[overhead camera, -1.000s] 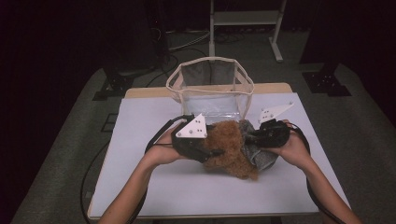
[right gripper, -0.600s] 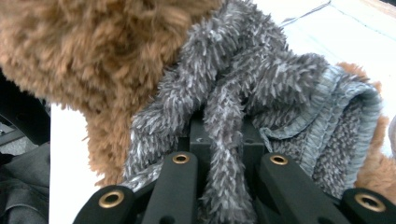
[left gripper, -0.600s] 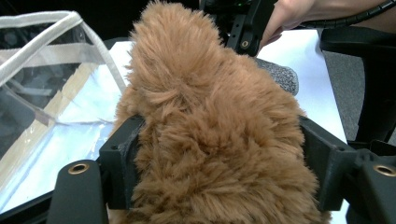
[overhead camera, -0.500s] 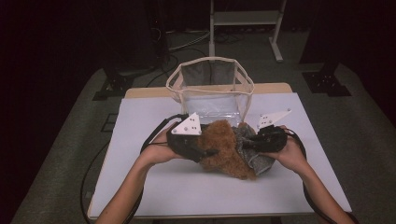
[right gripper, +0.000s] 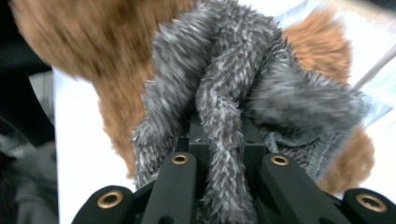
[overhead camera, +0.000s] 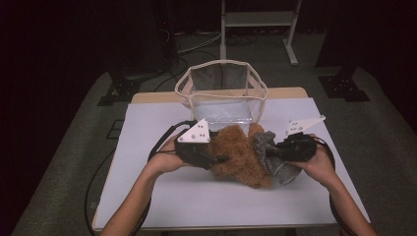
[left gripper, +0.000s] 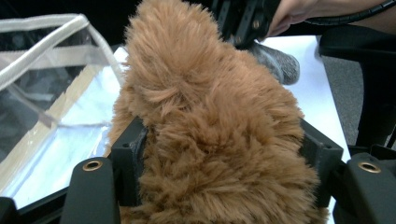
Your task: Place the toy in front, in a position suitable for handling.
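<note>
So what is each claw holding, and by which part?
Left claw grips the brown plush around its furry body; right claw is shut on the plush's grey fuzzy part.

a brown plush toy (overhead camera: pixel 239 156) is being held near the middle of the white table (overhead camera: pixel 147 196); it is being gripped from its left side by the left gripper (overhead camera: pixel 219 158), whose jaws have just been closing on the fur; a grey furry piece (overhead camera: pixel 265 147) on the toy's right is being pinched by the right gripper (overhead camera: pixel 273 151); a clear bag (overhead camera: pixel 221 93) with a pale rim is being left standing just behind the toy.
</note>
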`<state>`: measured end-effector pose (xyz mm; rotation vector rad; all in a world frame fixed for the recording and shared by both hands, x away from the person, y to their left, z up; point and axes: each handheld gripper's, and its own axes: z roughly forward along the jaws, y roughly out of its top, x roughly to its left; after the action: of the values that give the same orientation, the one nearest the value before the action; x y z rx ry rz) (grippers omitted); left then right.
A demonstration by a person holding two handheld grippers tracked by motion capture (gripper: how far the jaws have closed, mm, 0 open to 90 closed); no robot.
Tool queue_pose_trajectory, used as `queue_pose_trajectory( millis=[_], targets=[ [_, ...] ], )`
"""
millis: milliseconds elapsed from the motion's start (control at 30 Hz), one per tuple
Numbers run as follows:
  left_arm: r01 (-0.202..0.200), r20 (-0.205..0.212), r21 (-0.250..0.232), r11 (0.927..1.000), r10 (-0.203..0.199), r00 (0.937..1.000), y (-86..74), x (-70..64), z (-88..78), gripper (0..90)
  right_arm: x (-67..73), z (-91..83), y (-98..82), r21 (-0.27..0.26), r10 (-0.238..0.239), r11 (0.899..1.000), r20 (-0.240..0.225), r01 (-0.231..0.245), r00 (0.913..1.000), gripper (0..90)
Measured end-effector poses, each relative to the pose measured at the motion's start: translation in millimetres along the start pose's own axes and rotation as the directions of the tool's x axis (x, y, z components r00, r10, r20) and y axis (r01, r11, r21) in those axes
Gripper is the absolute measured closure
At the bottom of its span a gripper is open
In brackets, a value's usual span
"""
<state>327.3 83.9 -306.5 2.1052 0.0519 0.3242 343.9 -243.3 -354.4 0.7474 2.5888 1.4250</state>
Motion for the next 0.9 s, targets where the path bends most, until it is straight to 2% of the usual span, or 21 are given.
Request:
queue_pose_trajectory(
  millis=[67,133,233,333,400,500,633,733,900],
  targets=[
    [-0.009,-0.001,-0.004,1.0,0.009,1.0,4.7,-0.5,2.2,33.7,5.5,-12.7,11.1,-0.047,-0.017,0.999,-0.013,0.017,0.9998,79.8],
    [-0.023,0.0,-0.005,0.9997,0.023,0.9997,11.1,-1.0,5.4,33.7,15.9,-24.0,27.8,-0.08,-0.06,0.995,-0.018,0.058,0.998,79.8],
    [-0.041,0.0,-0.006,0.9992,0.041,0.9992,22.7,-1.6,11.5,33.7,35.2,-38.4,59.9,-0.11,-0.142,0.984,-0.01,0.14,0.9898,79.7],
    [-0.059,0.009,-0.006,0.9982,0.059,0.9982,33.6,-1.8,18.8,33.7,46.5,-48.9,86.7,-0.138,-0.184,0.974,-0.019,0.179,0.9828,79.6],
    [-0.072,0.012,-0.009,0.9973,0.072,0.9973,40.6,-2.6,23.9,33.6,53.3,-52.3,103.7,-0.13,-0.216,0.968,-0.006,0.213,0.9765,79.5],
    [-0.092,0.019,-0.009,0.9957,0.092,0.9956,51.5,-3.7,32.2,33.5,56.6,-47.5,120.2,-0.092,-0.226,0.97,0.002,0.225,0.9742,79.4],
    [-0.108,0.032,0.012,0.9941,0.108,0.9937,59.0,-5.2,42.0,32.4,49.9,-37.2,113.8,-0.025,-0.205,0.979,-0.006,0.205,0.9788,79.6],
    [-0.115,0.05,0.033,0.9929,0.113,0.9924,60.8,-6.7,50.8,29.9,42.9,-38.0,102.7,0.031,-0.192,0.981,0.007,0.191,0.9815,80.0],
    [-0.122,0.057,0.051,0.9912,0.119,0.9912,66.5,-8.3,55.9,24.7,37.7,-42.9,94.8,0.05,-0.181,0.982,0.016,0.18,0.9833,80.2]
  ],
)
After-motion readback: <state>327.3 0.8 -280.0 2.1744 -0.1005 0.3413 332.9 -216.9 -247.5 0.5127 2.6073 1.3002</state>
